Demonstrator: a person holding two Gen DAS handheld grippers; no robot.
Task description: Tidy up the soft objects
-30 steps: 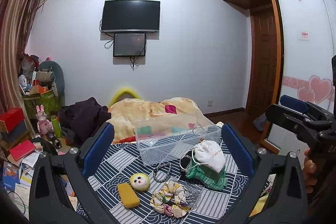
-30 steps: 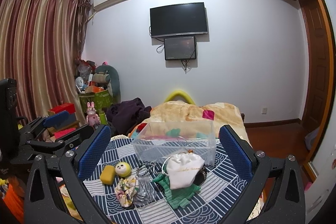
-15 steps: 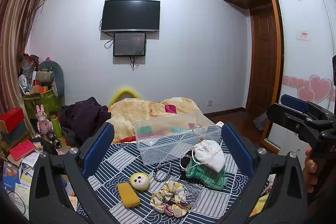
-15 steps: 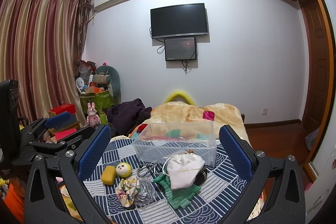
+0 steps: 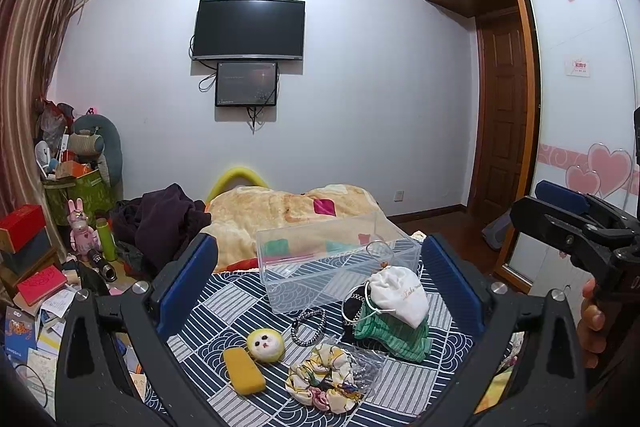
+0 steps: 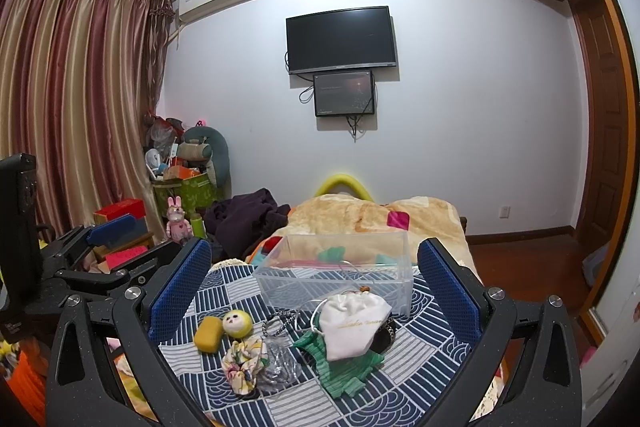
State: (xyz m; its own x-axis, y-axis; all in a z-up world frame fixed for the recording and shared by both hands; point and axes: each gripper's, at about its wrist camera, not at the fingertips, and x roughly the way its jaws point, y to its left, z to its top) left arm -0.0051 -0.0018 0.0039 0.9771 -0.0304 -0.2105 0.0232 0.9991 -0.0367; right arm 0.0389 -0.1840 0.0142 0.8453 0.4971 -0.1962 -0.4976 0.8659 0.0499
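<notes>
Scrunchie (image 5: 324, 377) floral, crumpled beside yellow sponge (image 5: 243, 371)

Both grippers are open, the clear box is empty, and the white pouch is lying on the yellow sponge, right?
Not quite: the white pouch lies on the green cloth, not on the yellow sponge, which sits apart to the left, as the right wrist view shows. Both grippers are open and the clear box is empty.
</notes>
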